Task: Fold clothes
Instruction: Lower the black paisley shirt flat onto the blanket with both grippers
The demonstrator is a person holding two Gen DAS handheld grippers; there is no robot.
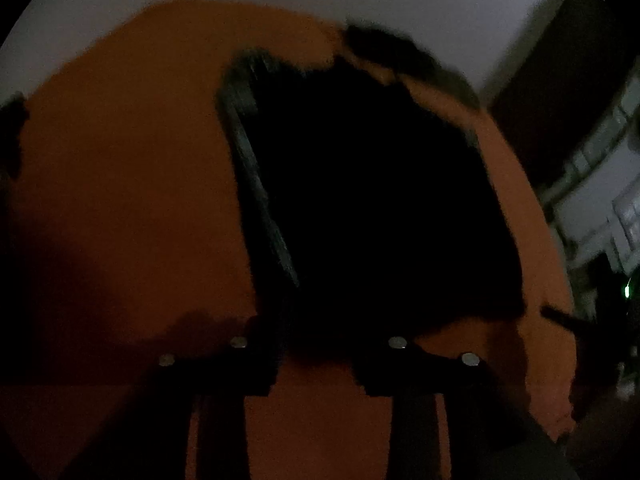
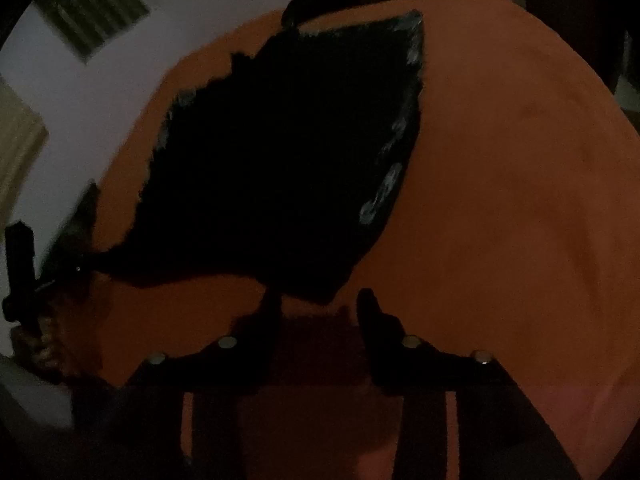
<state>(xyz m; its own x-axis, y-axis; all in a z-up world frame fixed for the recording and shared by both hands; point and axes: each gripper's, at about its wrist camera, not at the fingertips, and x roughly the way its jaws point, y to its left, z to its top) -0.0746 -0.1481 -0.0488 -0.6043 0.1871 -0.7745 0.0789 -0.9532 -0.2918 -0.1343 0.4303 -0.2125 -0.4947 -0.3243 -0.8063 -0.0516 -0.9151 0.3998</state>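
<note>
Black garment lies loose on the orange surface, both grippers parted and holding nothing.

Jaws of the left gripper (image 1: pixel 320 344) stand partly apart with only orange surface (image 1: pixel 120 180) visible between their bases; their tips are lost against the black garment (image 1: pixel 380 200), so contact there cannot be told. The right gripper (image 2: pixel 320 308) is likewise part-open, its fingertips (image 2: pixel 370 304) just short of the garment's near corner, nothing pinched. The garment spreads across the middle of the surface, a pale-printed edge along one side. Risks, as I judge them: dim light and dark-on-dark contrast could make a grip miss the hem or catch only one layer, and dragging might bunch the flat panel. No brand, label or legible writing shows; the pale print is too blurred to read.
</note>
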